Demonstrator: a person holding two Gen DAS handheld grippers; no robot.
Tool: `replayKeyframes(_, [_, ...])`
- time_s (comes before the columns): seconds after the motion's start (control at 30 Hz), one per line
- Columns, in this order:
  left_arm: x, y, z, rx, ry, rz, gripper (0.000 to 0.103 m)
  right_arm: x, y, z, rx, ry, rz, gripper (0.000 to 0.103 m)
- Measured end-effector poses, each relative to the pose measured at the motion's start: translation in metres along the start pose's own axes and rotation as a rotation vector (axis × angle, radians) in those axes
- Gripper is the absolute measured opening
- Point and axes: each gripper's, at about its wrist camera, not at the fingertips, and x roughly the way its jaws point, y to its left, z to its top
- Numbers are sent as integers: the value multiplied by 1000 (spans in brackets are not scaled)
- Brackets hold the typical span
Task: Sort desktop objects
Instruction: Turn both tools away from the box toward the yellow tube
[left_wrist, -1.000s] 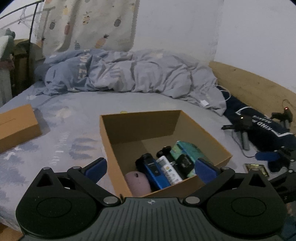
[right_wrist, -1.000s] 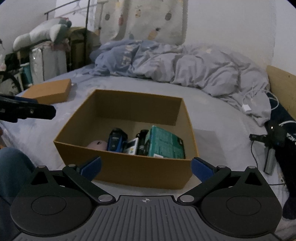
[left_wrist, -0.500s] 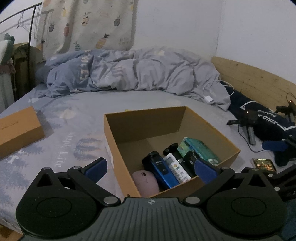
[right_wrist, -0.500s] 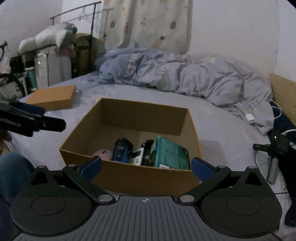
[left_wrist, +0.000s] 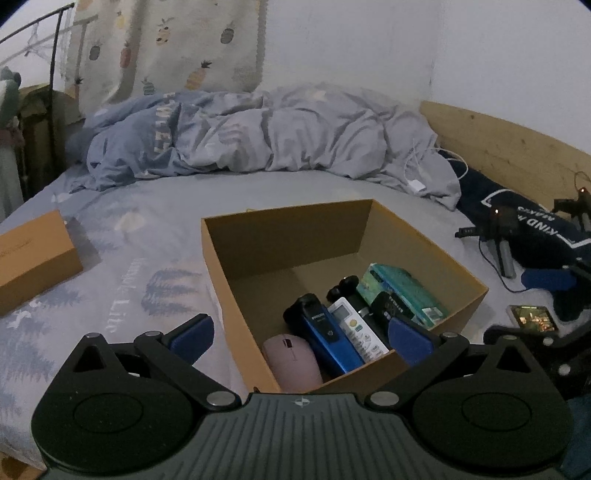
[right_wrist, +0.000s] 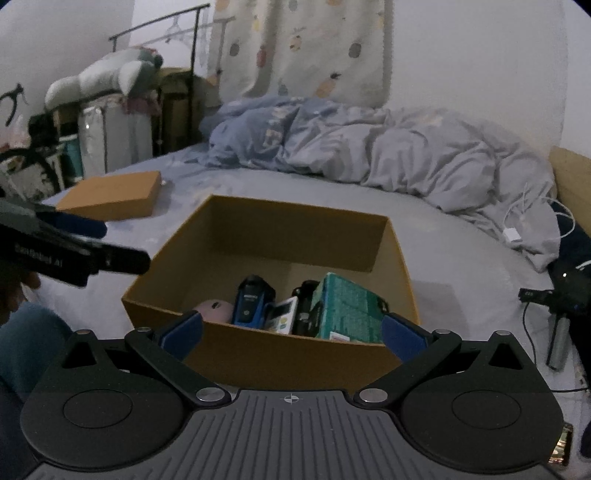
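Note:
An open brown cardboard box (left_wrist: 284, 236) (right_wrist: 295, 236) sits on the bed. Inside lie a pink mouse (left_wrist: 293, 360) (right_wrist: 212, 309), a blue shaver (left_wrist: 325, 341) (right_wrist: 253, 301), a white remote (left_wrist: 356, 328) (right_wrist: 282, 314), a black item (left_wrist: 347, 288) and a green box (left_wrist: 402, 291) (right_wrist: 349, 310). My left gripper (left_wrist: 299, 339) stands open over the box's near corner, holding nothing. My right gripper (right_wrist: 291, 334) is open at the box's near wall, also empty. The left gripper also shows at the left edge of the right wrist view (right_wrist: 74, 254).
A flat brown box (left_wrist: 33, 258) (right_wrist: 114, 195) lies on the sheet to the left. A crumpled grey duvet (left_wrist: 277, 136) fills the far side. A phone (left_wrist: 532, 317), dark bag (left_wrist: 532, 229) and black devices with cables lie right of the box.
Both grippers have drawn back and risen slightly, so the box sits lower and nearer the centre of each view. Both stay open and empty.

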Motion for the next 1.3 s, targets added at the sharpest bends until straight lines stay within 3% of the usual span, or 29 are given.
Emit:
replayKeyframes(0.33, [2, 6, -2, -28, 4, 2, 103, 4, -8, 1, 52, -16, 37, 103])
replayKeyframes(0.73, [11, 14, 4, -91, 17, 8, 103, 11, -20, 5, 158, -45, 215, 103])
replayKeyframes(1.13, [26, 22, 14, -136, 56, 16, 103, 30, -32, 34, 196, -67, 94, 103])
replayKeyframes(1.3, [31, 27, 37, -144, 30, 6, 103, 42, -41, 63, 200, -86, 108, 103])
